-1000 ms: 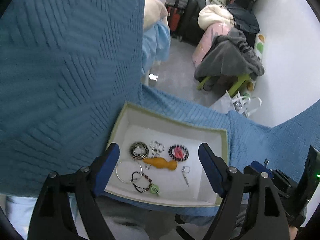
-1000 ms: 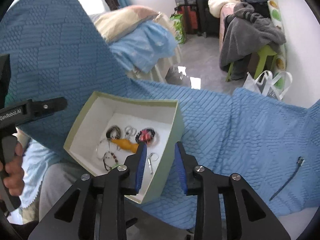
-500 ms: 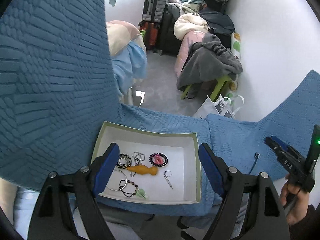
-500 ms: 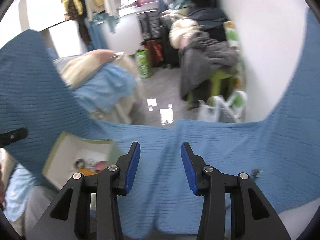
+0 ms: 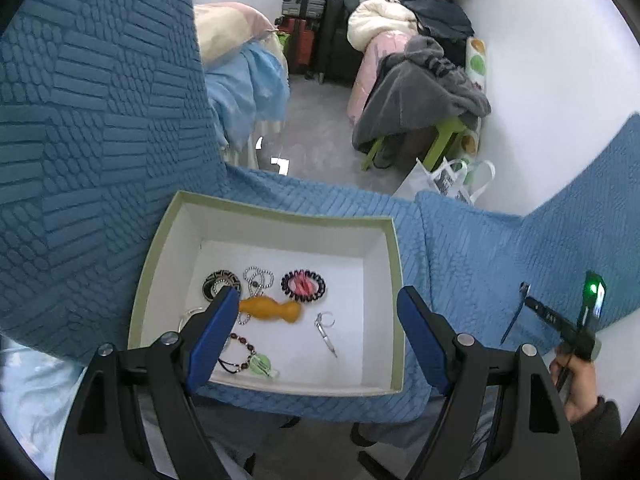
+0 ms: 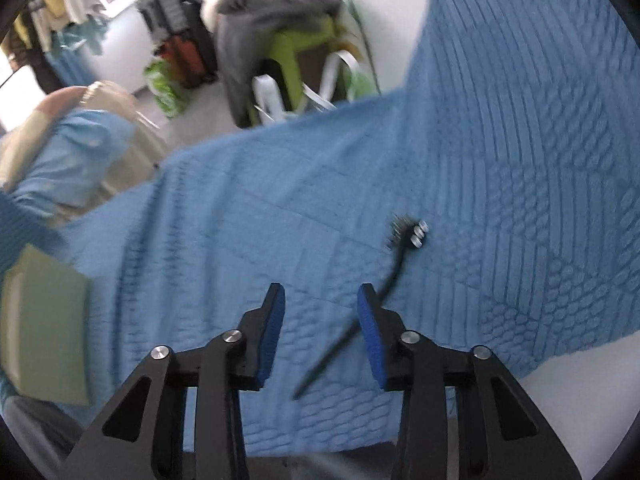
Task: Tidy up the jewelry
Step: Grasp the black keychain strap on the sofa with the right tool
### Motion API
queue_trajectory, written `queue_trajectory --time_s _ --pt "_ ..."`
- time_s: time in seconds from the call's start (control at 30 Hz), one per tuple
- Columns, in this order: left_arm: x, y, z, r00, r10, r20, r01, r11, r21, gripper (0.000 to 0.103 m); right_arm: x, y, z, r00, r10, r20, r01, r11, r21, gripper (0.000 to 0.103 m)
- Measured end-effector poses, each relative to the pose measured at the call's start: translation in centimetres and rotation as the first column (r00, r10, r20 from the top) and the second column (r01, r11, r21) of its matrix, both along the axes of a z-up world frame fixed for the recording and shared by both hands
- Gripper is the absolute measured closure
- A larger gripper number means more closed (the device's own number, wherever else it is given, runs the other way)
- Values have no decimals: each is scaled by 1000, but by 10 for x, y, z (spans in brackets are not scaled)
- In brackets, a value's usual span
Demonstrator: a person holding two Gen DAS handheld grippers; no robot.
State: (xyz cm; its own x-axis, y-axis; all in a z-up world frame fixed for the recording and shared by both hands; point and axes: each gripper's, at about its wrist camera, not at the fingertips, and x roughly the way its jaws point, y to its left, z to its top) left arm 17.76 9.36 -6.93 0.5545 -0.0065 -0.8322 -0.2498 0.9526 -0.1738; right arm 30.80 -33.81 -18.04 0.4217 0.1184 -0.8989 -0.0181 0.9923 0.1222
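Blue quilt bare around hairpin | right claw parted, empty | left claw wide over box

Open box on the blanket, holding a pendant, brooch, ring and beaded cord. Hairpin lies on the blanket, well right of the box, before the right tongs.

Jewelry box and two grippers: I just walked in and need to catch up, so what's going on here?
A person is sorting jewelry with a gripper in each hand. The left gripper hangs open over the box, which holds several pieces, among them an orange pendant. The right gripper is open and empty, above a dark hairpin lying on the blue blanket. That pin is outside the box.
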Motion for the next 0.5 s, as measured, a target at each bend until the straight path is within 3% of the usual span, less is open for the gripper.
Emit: queue_trajectory --time_s 0.07,0.2,0.5 --pt "-3 -3 -3 1000 -12 -8 12 1000 10 22 6 -12 -12 998 -39 -56 41 998 37 76" --pt "-3 -5 -6 1000 -11 -23 11 1000 0 22 16 -18 -17 995 -85 -47 85 996 -16 76" --pt "-13 4 -7 1000 17 -24 -17 1000 -1 22 28 -33 -40 986 -142 -87 140 990 -34 79"
